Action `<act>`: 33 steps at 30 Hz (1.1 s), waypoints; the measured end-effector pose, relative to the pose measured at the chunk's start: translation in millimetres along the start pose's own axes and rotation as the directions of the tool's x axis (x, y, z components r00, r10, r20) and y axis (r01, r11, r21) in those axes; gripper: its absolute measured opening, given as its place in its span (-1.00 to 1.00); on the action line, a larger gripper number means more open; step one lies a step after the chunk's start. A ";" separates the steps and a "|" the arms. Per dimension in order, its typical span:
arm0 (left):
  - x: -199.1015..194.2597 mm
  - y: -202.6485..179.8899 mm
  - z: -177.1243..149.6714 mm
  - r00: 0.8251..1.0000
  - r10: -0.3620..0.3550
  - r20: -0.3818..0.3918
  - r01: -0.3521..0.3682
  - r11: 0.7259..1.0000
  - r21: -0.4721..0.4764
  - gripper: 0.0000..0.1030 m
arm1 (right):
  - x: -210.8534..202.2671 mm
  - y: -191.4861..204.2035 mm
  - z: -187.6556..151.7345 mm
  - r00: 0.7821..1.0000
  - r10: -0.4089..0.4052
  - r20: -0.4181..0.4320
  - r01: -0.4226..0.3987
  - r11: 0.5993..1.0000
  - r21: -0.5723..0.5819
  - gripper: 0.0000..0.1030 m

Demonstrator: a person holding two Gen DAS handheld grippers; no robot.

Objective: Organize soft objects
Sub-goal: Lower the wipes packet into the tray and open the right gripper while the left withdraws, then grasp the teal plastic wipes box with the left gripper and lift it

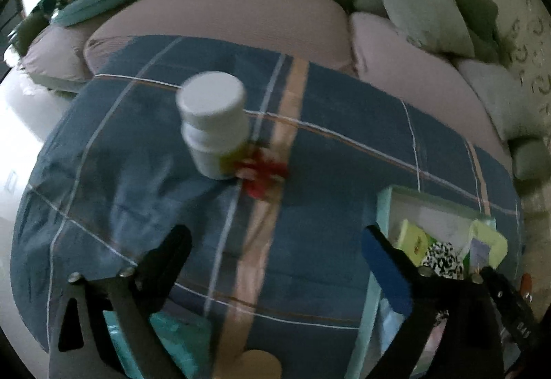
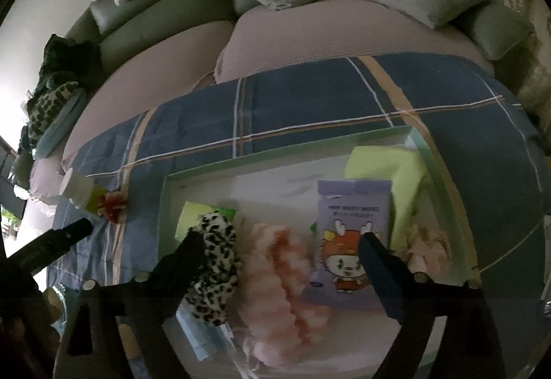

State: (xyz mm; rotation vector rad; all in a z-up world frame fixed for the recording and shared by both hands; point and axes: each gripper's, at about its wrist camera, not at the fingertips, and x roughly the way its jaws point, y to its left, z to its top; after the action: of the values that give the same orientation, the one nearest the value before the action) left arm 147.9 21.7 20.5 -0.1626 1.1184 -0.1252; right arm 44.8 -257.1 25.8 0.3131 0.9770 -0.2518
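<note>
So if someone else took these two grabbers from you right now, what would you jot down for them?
Left gripper: open, empty, over the blue plaid cloth.
Right gripper: open, empty, over the green-rimmed box.
In the box: leopard scrunchie, pink fluffy scrunchie, purple packet.
Left out on the cloth: red scrunchie beside the white bottle.

Leopard-print scrunchie (image 2: 213,262) (pink one (image 2: 279,279) beside)

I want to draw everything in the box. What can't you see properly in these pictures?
- Leopard-print scrunchie, right wrist view: gripper finger covers part.
- Purple packet, right wrist view: print too small to read.
- White bottle, left wrist view: blurred, label unreadable.
- Green box, left wrist view: gripper finger hides most contents.
</note>
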 end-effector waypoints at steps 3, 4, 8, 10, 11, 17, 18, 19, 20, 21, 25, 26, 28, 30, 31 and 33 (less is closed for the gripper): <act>-8.7 13.6 0.7 1.000 0.006 0.022 -0.005 0.999 -0.031 0.94 | -0.9 4.1 -1.1 1.000 0.004 0.006 -0.004 1.000 -0.007 0.97; -11.5 17.3 0.5 1.000 0.010 0.026 -0.009 0.999 -0.040 0.94 | -0.7 4.9 -1.1 1.000 0.006 0.006 -0.006 1.000 -0.008 0.99; -25.6 39.2 -2.8 0.997 0.051 0.049 -0.047 0.996 -0.081 0.94 | 0.4 8.4 -1.9 1.000 0.014 0.005 -0.014 1.000 -0.012 1.00; -34.3 51.9 -5.4 0.995 0.073 0.066 -0.066 0.992 -0.108 0.94 | 1.0 9.9 -2.4 1.000 0.020 0.004 -0.020 1.000 -0.012 1.00; -38.8 58.6 -6.5 0.994 0.084 0.074 -0.074 0.990 -0.122 0.94 | 0.7 10.8 -2.7 1.000 0.023 0.004 -0.023 1.000 -0.012 1.00; -55.0 104.0 -16.2 0.982 0.173 0.081 -0.151 0.963 -0.224 0.94 | -3.5 27.3 -4.8 0.998 0.056 0.011 -0.055 0.997 -0.048 1.00; -54.9 109.2 -17.5 0.979 0.188 0.073 -0.167 0.958 -0.234 0.94 | -3.8 30.9 -5.6 0.998 0.064 0.009 -0.064 0.996 -0.056 1.00; -53.7 116.3 -19.4 0.977 0.206 0.060 -0.186 0.951 -0.248 0.94 | -3.9 36.2 -6.8 0.997 0.074 0.006 -0.073 0.995 -0.068 1.00; -53.5 121.8 -20.9 0.975 0.215 0.050 -0.196 0.946 -0.258 0.94 | -3.6 40.4 -7.6 0.997 0.077 0.003 -0.077 0.994 -0.077 1.00; -52.3 127.5 -22.7 0.975 0.219 0.040 -0.201 0.942 -0.268 0.94 | -2.9 45.4 -9.0 0.997 0.078 -0.001 -0.078 0.993 -0.089 1.00; -47.9 145.6 -30.6 0.977 0.212 0.006 -0.200 0.932 -0.302 0.94 | 0.4 65.4 -16.7 0.995 0.093 -0.023 -0.095 0.986 -0.135 1.00; -48.8 149.4 -32.4 0.974 0.227 0.001 -0.216 0.927 -0.306 0.94 | 1.0 69.0 -18.4 0.995 0.099 -0.029 -0.102 0.984 -0.145 1.00; -48.8 152.7 -35.5 0.964 0.266 -0.012 -0.257 0.920 -0.297 0.94 | 2.4 80.6 -23.3 0.993 0.111 -0.042 -0.117 0.977 -0.177 1.00; -47.7 155.6 -38.8 0.959 0.283 -0.029 -0.279 0.917 -0.285 0.94 | 3.2 89.8 -28.2 0.992 0.117 -0.051 -0.125 0.972 -0.199 1.00; -46.7 157.8 -40.6 0.960 0.279 -0.036 -0.277 0.918 -0.285 0.94 | 3.9 96.0 -31.2 0.991 0.123 -0.057 -0.132 0.968 -0.214 1.00; -45.2 161.9 -42.8 0.965 0.258 -0.042 -0.259 0.922 -0.286 0.94 | 4.6 104.2 -36.2 0.990 0.128 -0.066 -0.140 0.962 -0.234 1.00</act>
State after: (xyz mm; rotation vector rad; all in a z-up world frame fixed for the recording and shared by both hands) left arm 92.7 185.9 11.0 -0.2739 1.1483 0.2774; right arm 55.6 -147.5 18.2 0.1655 1.0201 -0.0018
